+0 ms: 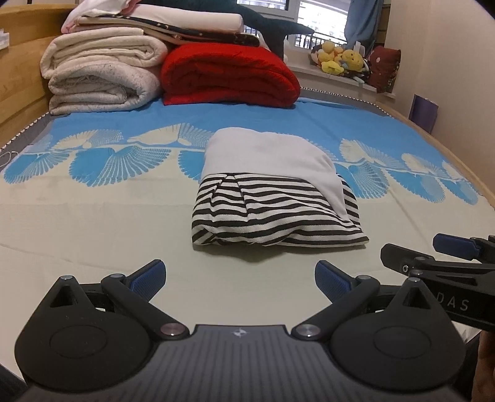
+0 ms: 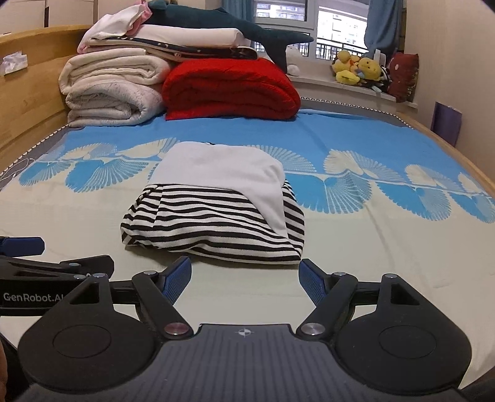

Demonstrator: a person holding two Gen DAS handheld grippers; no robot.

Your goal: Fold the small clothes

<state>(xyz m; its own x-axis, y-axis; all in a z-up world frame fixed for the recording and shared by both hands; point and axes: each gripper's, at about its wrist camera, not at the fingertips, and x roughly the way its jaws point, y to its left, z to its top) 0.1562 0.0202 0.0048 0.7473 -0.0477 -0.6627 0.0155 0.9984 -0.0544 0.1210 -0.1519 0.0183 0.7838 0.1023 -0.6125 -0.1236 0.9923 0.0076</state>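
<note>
I see the folded striped garment (image 2: 213, 222), white panel on top, just ahead of both grippers, left gripper (image 1: 240, 280) and right gripper (image 2: 245, 276), jaws apart, empty; its far edge is hidden.

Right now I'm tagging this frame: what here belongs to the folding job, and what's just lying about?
Job: striped garment, white garment lying on it, left gripper and right gripper.
Lying about: red blanket, cream blankets, shark plush, yellow plush toys.
</note>
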